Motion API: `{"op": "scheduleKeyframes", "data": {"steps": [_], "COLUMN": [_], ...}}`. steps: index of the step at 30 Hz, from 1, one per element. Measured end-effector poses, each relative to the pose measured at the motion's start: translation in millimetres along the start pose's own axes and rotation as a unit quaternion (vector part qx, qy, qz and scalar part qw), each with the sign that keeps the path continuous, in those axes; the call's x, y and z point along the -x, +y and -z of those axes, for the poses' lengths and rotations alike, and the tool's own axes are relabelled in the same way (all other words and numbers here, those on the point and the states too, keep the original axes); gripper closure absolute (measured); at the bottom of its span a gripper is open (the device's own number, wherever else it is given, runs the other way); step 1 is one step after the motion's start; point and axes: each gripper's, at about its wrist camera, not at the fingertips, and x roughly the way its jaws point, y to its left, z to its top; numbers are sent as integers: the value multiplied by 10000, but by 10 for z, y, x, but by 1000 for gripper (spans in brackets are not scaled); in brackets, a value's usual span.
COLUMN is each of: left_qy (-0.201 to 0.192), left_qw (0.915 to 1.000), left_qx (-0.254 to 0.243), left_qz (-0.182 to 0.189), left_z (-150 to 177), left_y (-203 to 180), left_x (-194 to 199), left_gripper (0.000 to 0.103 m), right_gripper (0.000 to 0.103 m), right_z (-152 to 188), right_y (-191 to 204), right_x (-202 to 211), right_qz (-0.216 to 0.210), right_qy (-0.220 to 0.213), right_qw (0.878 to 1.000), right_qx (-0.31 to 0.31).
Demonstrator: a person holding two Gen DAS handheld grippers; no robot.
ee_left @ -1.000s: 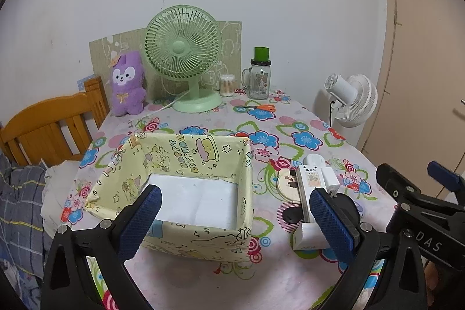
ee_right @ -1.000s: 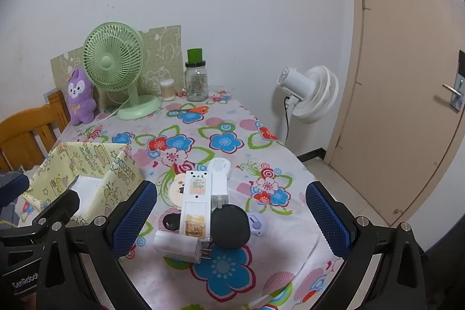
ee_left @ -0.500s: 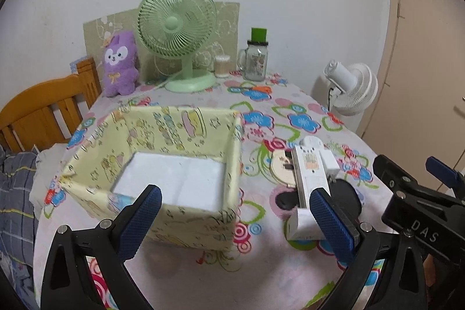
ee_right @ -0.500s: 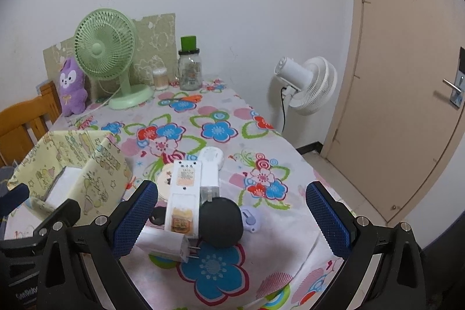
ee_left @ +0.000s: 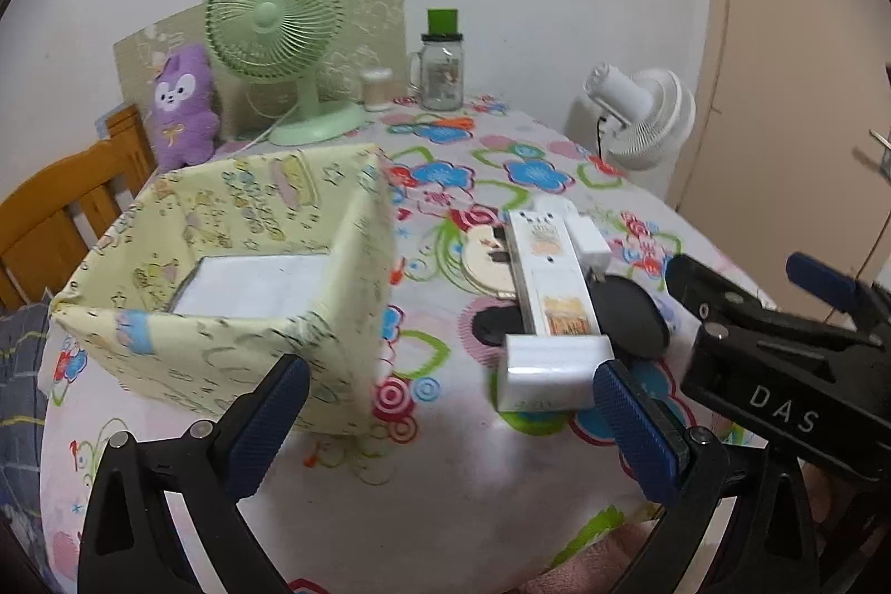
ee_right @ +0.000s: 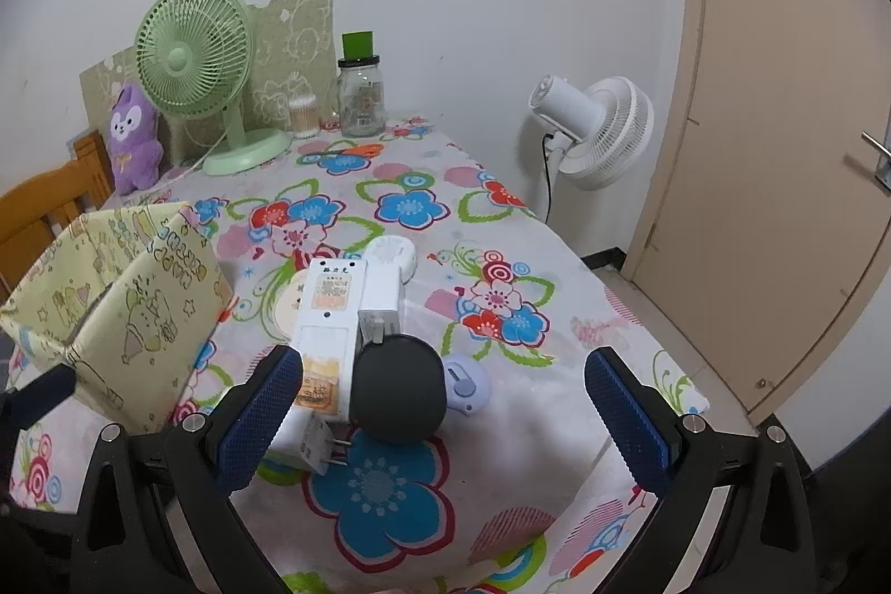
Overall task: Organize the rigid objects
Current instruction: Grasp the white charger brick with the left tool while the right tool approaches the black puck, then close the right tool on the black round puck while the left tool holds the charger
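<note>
A yellow patterned fabric box [ee_left: 250, 271] [ee_right: 128, 310] stands open on the floral table, a white pad on its floor. Right of it lies a pile of rigid things: a long white remote-like device [ee_left: 551, 276] [ee_right: 328, 315], a white charger plug [ee_left: 548, 371] [ee_right: 300, 443], a black round object [ee_left: 635, 315] [ee_right: 398, 391], a small lilac gadget [ee_right: 466, 382] and a white round-headed device [ee_right: 392, 260]. My left gripper [ee_left: 445, 421] is open, low over the table before the box and plug. My right gripper [ee_right: 442, 413] is open, just before the black object.
At the table's far end stand a green desk fan [ee_left: 284, 32], a purple plush [ee_left: 181, 104], a glass jar with green lid [ee_left: 442, 62] and a cotton-swab pot [ee_right: 304, 115]. A white floor fan [ee_right: 596, 132] and a door [ee_right: 779, 148] are right; a wooden chair [ee_left: 61, 215] is left.
Both grippers have come lower and closer to the table; the box and the pile now look larger. Nothing was taken hold of.
</note>
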Motion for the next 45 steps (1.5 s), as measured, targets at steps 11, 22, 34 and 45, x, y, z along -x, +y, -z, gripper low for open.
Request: {"op": "scheduleKeyframes", "data": {"steps": [11, 22, 34, 45], "left_qy": [250, 499, 456, 410], "left_qw": [9991, 9980, 9973, 9972], "left_qx": [-117, -20, -135, -181], "left_qz": [312, 384, 557, 600], "left_z": [39, 36, 10, 33], "left_y": [-270, -340, -380, -321], "left_x": [-260, -579, -652, -627], "left_gripper": [0, 13, 43, 43], "right_gripper": [1, 1, 1, 10], "right_z": [120, 179, 151, 152], "right_y": [-168, -222, -72, 6], "right_x": [-218, -485, -703, -806], "right_qz": [5, -166, -470, -604], "right_qy": [257, 519, 737, 876], "right_qw": [9996, 9985, 9962, 9943], "right_qx": [-78, -66, 25, -26]}}
